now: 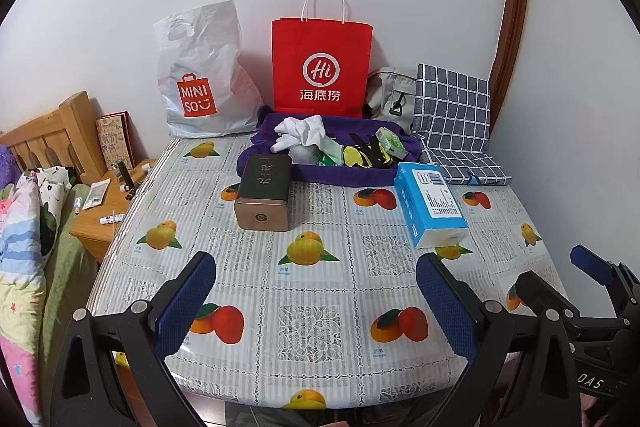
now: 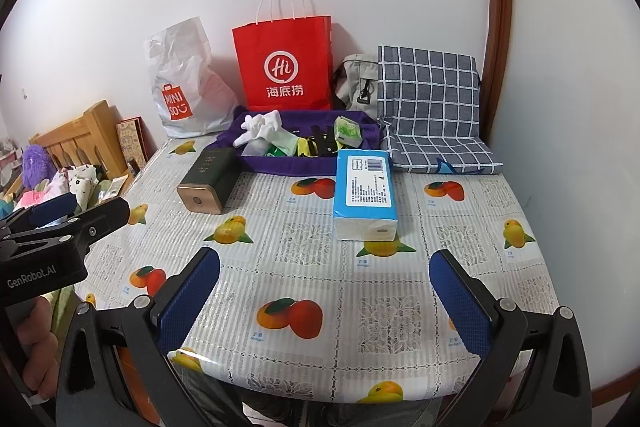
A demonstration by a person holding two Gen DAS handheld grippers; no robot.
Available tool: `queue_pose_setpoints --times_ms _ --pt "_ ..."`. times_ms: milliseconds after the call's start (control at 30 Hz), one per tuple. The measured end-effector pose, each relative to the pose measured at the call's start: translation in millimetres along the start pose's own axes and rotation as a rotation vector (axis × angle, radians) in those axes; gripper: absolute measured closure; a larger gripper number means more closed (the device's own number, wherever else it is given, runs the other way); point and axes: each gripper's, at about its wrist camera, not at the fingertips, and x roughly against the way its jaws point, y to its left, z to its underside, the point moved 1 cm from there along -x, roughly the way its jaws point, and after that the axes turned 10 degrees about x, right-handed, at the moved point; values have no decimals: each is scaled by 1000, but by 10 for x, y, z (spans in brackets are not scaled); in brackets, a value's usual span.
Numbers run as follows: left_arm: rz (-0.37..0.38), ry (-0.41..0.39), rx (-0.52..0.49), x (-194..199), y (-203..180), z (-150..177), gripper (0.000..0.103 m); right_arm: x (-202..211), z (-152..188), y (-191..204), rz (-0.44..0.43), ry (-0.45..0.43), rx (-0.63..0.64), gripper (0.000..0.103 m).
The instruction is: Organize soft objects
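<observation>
Both grippers, left [image 1: 316, 301] and right [image 2: 325, 297], are spread wide, holding nothing. At 12 o'clock, red bag [image 1: 322, 67] says "Hi"; white bag [image 1: 202, 79] says "MINISO".

Left gripper [image 1: 316, 301] wide open, right gripper [image 2: 325, 299] wide open too, both side by side, a hand [image 2: 38, 343] holding the left one

On my table [image 1: 248, 267], the tin [image 1: 263, 191] lies left of the tissue pack [image 1: 430, 203]. Behind both sits the tray [image 1: 276, 163] with gloves [image 1: 300, 133] in it. The paper bag [image 1: 322, 67] stands behind the tray, the cushion [image 1: 452, 119] to its right.
</observation>
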Motion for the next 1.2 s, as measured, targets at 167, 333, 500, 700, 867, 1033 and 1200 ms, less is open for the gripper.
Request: queue_pose_setpoints --times_ms 167,333,500,700,867,1033,1200 --pt "0 -2 1 4 -6 1 2 4 0 -2 0 -1 -1 0" --pt "1 -2 2 7 2 0 2 14 0 -6 0 -5 -1 0" --pt "2 -1 1 7 0 0 2 24 2 -6 0 -6 -1 0" --pt "0 -2 1 12 10 0 2 38 2 -4 0 -9 -3 0" --pt "1 -3 0 14 16 -3 2 48 -4 -9 0 -11 -4 0" --pt "0 -4 1 18 13 -5 2 67 -6 -13 -1 -13 -6 0" --pt "0 -13 0 20 12 -17 2 68 -8 -12 0 -11 -6 0"
